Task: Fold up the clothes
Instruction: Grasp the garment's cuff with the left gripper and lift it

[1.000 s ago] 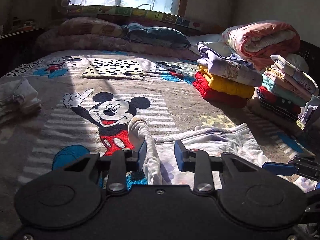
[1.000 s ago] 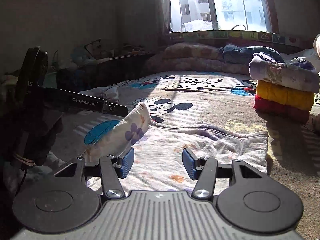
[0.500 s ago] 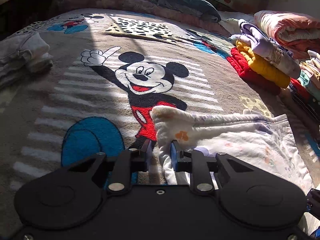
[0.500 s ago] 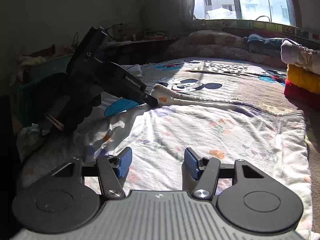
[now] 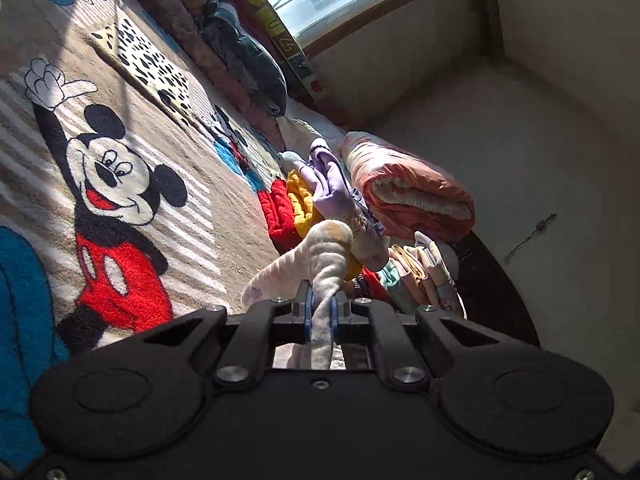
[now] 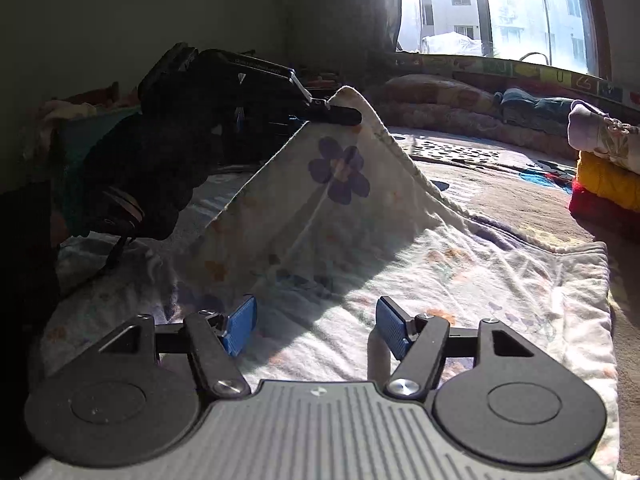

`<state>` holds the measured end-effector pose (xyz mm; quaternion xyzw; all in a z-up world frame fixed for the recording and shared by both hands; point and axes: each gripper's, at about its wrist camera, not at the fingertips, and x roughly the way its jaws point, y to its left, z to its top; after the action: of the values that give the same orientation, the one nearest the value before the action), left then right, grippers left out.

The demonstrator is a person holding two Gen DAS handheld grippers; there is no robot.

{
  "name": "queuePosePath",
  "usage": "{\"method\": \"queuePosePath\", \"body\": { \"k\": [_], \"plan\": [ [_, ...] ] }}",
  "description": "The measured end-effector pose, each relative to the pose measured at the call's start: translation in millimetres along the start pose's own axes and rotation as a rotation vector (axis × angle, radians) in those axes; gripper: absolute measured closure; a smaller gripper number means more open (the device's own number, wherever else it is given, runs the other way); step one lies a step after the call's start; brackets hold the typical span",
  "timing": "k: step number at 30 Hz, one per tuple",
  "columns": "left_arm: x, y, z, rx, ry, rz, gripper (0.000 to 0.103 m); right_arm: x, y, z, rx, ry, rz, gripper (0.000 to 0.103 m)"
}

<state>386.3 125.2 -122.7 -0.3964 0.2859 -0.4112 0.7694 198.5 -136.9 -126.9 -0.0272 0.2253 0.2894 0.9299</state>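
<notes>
**Ana:** Cloth first, left wrist view. The left claw [image 5: 321, 312] is clamped on a bunched corner of the floral garment [image 5: 320, 256], which sticks up past the blue pads, lifted off the Mickey blanket [image 5: 120, 184]. A stack of folded clothes [image 5: 304, 204] sits beyond it.

**Ben:** Right wrist view?

**Ana:** The right claw [image 6: 316, 326] hangs with pads wide apart, holding nothing, just above the garment [image 6: 440, 272], which lies spread on the bed. The left claw [image 6: 332, 110] shows there too, raising that corner into a tent.

**Ben:** Risks?

**Ana:** I'd judge the grip thin: only a bunched edge is pinched, so a quick pull could slip it free. With the right claw pinning nothing, the whole garment may drag along rather than crease, leaving a crooked fold. Swinging wide toward the stack could topple it.
</notes>
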Motion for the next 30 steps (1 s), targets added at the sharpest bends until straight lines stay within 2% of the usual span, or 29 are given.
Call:
{"method": "queuePosePath", "body": {
  "k": [1, 2, 4, 5, 6, 7, 8, 9, 10, 13, 15, 18, 23, 27, 30],
  "plan": [
    [0, 2, 0, -0.029, -0.001, -0.075, 0.097, 0, 0, 0, -0.003, 0.0, 0.0, 0.037],
    [1, 5, 1, -0.063, 0.002, -0.113, 0.097, 0, 1, 0, -0.005, 0.001, -0.001, 0.037],
    [5, 17, 6, -0.12, 0.018, -0.024, 0.097, 0, 1, 0, -0.006, 0.002, 0.0, 0.036],
    [6, 26, 8, -0.143, 0.025, 0.059, 0.097, 0, 1, 0, -0.005, 0.004, 0.0, 0.036],
    [5, 38, 10, -0.165, 0.035, 0.214, 0.097, 0, 1, 1, -0.004, 0.005, 0.0, 0.036],
    [4, 47, 11, -0.18, 0.046, 0.334, 0.097, 0, 1, 0, -0.005, 0.005, 0.0, 0.036],
    [2, 54, 10, -0.203, 0.046, 0.384, 0.093, 0, 2, 0, -0.006, 0.006, -0.001, 0.036],
    [0, 57, 11, -0.229, 0.041, 0.394, 0.09, 0, 2, 0, -0.008, 0.007, -0.002, 0.036],
    [-1, 52, 12, -0.208, 0.04, 0.416, 0.084, 0, 3, 0, -0.01, 0.008, -0.002, 0.036],
    [5, 26, 13, -0.022, 0.06, 0.546, 0.075, 0, 3, -1, -0.017, 0.01, -0.005, 0.036],
    [4, 19, 11, 0.026, 0.066, 0.583, 0.074, 0, 4, -2, -0.02, 0.007, -0.008, 0.036],
    [3, 9, 8, 0.104, 0.077, 0.595, 0.073, 0, 5, 2, -0.035, 0.005, -0.013, 0.036],
    [6, 4, 6, 0.18, 0.088, 0.627, 0.073, 9, 35, 22, -0.17, 0.022, 0.0, 0.042],
    [17, -1, 3, 0.253, 0.11, 0.667, 0.08, 53, 72, 39, -0.311, 0.093, 0.038, 0.064],
    [25, -4, 2, 0.314, 0.128, 0.684, 0.081, 75, 85, 52, -0.373, 0.168, 0.074, 0.065]
  ]
}}
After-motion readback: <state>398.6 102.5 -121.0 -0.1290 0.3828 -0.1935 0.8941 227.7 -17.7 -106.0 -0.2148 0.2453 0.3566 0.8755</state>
